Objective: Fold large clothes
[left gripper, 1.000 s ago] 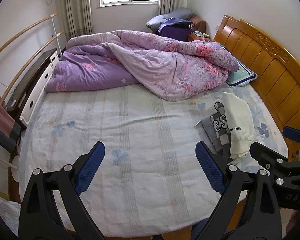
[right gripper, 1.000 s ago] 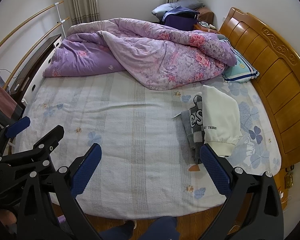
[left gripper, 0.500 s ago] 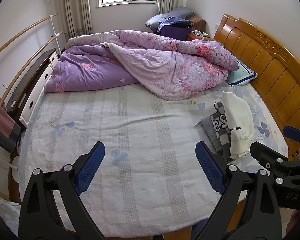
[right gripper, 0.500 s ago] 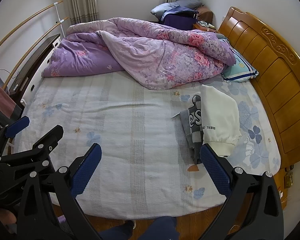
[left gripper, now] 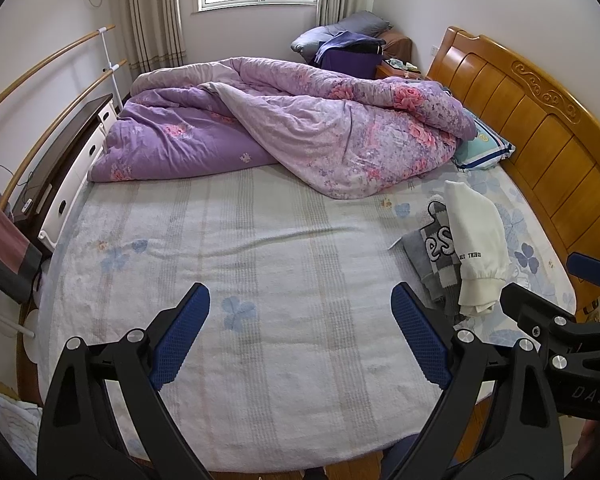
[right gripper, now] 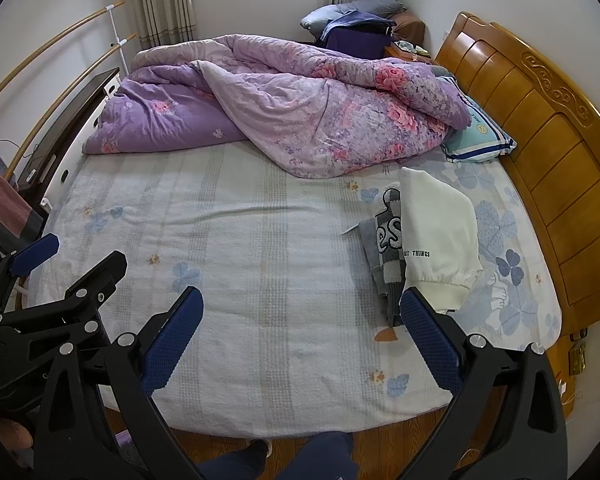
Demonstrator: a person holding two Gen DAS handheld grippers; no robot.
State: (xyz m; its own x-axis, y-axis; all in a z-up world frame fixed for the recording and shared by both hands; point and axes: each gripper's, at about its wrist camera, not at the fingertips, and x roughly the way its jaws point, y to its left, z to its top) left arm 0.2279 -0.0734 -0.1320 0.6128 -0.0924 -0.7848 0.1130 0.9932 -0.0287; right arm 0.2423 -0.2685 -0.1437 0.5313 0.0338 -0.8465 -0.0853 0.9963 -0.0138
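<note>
A folded white sweatshirt lies on a folded grey checked garment at the right side of the bed; both also show in the right wrist view, the sweatshirt over the grey garment. My left gripper is open and empty above the bed's near edge. My right gripper is open and empty, its right finger close to the clothes. Each gripper shows at the edge of the other's view.
A crumpled purple floral quilt covers the far half of the bed. A striped pillow lies by the wooden headboard. A dark dresser and wooden rails stand at the left. The bedsheet spans the middle.
Both views have shifted very slightly; the grippers stay open and the clothes have not moved.
</note>
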